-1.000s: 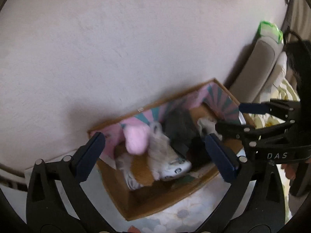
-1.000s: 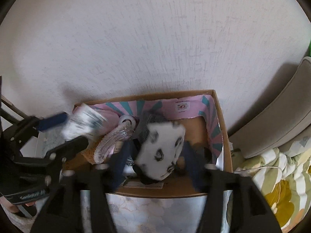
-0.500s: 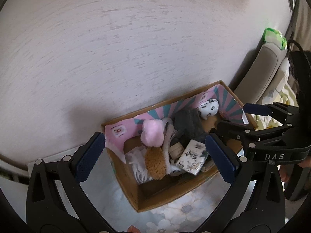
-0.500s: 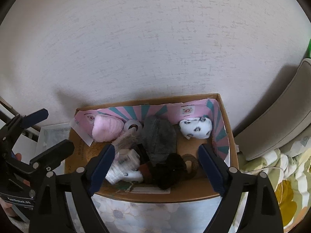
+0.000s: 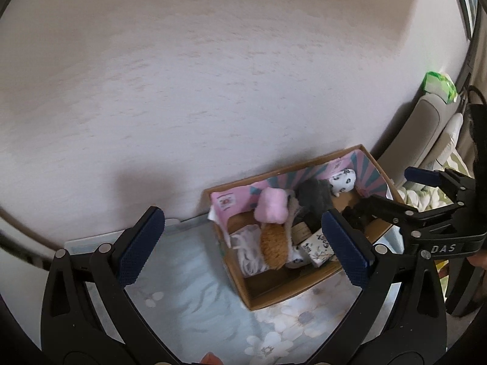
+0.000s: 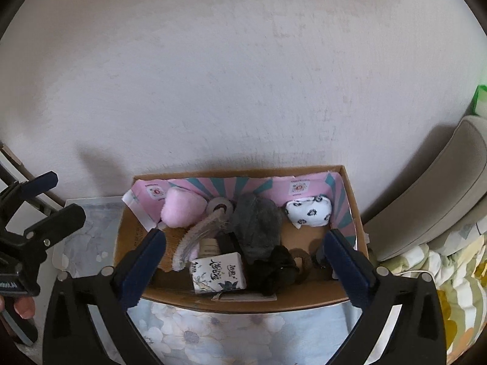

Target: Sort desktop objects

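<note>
A cardboard box (image 6: 243, 302) with a pink and teal lining stands against the wall on a floral cloth. It holds a pink plush (image 6: 181, 206), a grey fuzzy item (image 6: 257, 225), a white panda-print pouch (image 6: 309, 213), a floral tissue pack (image 6: 217, 273), a black scrunchie (image 6: 275, 269) and a tape roll (image 6: 220, 205). The box (image 5: 274, 292) also shows in the left wrist view. My right gripper (image 6: 245, 269) is open and empty above the box's front. My left gripper (image 5: 243, 243) is open and empty, above the box's left end.
A plain white wall (image 6: 243, 76) rises right behind the box. A grey cushioned headboard (image 6: 438, 200) and floral bedding (image 6: 450, 279) lie to the right. The floral cloth (image 5: 188, 289) spreads left and in front of the box.
Both grippers have pulled back and up from the box. The panda-print pouch and the tissue pack, held a second ago, now lie in the box. Both grippers are empty.
</note>
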The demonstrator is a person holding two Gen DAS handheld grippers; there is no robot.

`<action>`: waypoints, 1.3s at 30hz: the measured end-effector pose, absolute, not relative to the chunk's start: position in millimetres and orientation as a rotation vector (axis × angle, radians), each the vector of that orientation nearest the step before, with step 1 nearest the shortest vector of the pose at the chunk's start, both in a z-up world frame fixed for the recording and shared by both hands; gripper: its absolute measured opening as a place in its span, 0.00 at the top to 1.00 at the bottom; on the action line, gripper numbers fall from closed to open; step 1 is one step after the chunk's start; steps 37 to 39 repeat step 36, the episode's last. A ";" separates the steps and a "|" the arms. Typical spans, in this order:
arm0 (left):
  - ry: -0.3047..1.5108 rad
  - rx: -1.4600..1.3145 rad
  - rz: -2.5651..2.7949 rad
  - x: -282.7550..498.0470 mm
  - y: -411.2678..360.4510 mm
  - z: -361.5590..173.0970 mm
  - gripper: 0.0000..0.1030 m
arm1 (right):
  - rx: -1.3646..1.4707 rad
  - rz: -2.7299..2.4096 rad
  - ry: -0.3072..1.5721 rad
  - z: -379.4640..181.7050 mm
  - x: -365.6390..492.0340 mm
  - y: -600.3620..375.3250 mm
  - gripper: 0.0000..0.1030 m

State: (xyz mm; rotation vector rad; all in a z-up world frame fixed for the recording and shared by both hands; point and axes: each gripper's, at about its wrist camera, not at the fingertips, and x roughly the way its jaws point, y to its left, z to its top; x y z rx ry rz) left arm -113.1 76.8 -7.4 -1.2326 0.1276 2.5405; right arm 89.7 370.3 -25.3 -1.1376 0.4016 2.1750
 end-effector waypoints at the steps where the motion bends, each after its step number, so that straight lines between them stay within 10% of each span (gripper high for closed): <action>1: 0.120 -1.231 2.547 -111.2 72.5 -5.0 0.00 | -1.132 2.183 0.396 -23.2 88.8 367.3 0.00; 39: -0.167 -1.290 2.825 -25.6 -54.1 -19.8 0.00 | -1.166 2.213 0.235 -42.0 47.5 226.0 0.00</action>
